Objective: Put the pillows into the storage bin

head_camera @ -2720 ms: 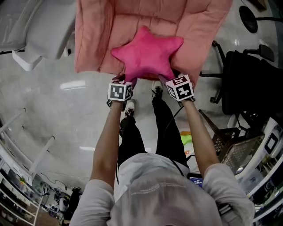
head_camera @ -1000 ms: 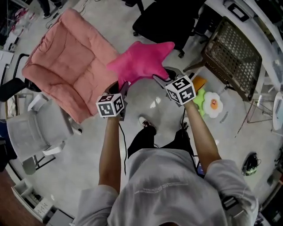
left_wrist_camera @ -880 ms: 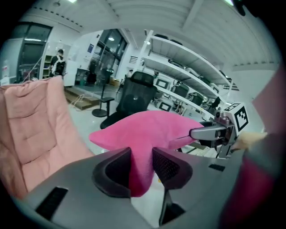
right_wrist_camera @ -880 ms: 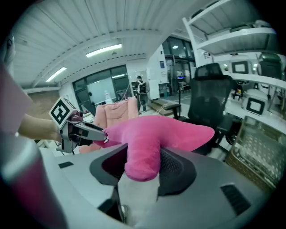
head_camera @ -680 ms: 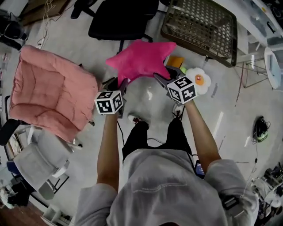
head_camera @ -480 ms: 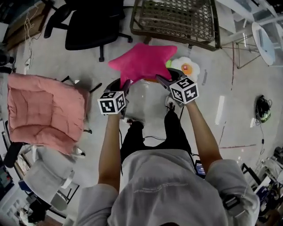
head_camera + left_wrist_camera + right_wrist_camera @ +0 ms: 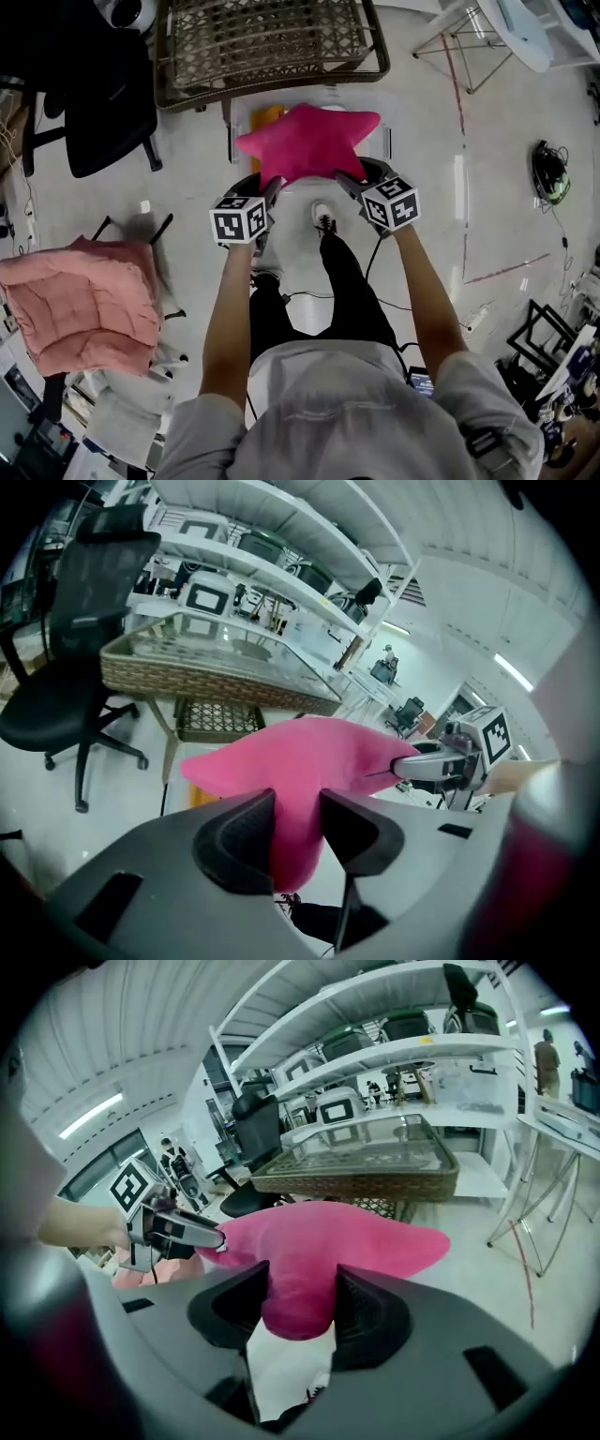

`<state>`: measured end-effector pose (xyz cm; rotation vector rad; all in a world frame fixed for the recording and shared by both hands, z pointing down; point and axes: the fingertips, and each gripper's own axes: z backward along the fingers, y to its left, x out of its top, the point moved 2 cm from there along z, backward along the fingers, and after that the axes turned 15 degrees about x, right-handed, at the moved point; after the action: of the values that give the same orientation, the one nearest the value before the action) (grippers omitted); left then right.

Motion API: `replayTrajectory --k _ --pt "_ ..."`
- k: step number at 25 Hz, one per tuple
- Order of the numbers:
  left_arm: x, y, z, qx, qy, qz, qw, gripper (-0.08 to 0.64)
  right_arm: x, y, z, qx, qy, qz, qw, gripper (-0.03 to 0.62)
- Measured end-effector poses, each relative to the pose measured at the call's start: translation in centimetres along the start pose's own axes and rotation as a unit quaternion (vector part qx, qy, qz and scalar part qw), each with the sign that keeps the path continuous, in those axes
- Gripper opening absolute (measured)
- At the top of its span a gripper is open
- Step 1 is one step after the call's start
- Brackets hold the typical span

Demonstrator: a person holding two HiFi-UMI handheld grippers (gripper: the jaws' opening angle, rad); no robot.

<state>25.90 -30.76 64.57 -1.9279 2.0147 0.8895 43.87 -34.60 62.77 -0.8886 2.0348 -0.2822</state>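
Note:
A pink star-shaped pillow [image 7: 307, 142] hangs in the air between my two grippers. My left gripper [image 7: 269, 191] is shut on the star's lower left point [image 7: 298, 827]. My right gripper [image 7: 349, 184] is shut on its lower right point [image 7: 298, 1293]. Below the pillow on the floor stands a clear storage bin [image 7: 246, 112] with something orange [image 7: 265, 118] inside; most of the bin is hidden by the pillow. In the left gripper view the right gripper [image 7: 412, 766] pinches the far point; in the right gripper view the left gripper [image 7: 217, 1238] does the same.
A wicker basket table [image 7: 267, 42] stands just beyond the bin. A black office chair [image 7: 89, 103] is at the left, a pink cushioned chair [image 7: 80, 314] at the lower left. A white table's legs [image 7: 464, 37] are at the upper right. Shelving [image 7: 375, 1063] lines the background.
The view has swung round: the pink chair slid to the lower left, the wicker table came to top centre, and the clear bin now lies under the pillow. Both grips are unchanged.

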Motion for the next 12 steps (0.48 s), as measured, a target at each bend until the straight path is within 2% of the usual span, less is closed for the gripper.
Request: replayTrajectory --k 5,12 --pt "-0.7 -3.2 -7.9 -0.025 0.039 -0.024 0.9986 0.161 -3.9 -7.2 0.6 -0.022 0.002 -0.028 0.999 0.209" --pt "-1.0 -4.4 -18.6 -0.043 0.057 -0.051 0.9962 0.162 -7.5 -16.3 -1.7 -0.049 0.001 -0.039 0.998 0.21"
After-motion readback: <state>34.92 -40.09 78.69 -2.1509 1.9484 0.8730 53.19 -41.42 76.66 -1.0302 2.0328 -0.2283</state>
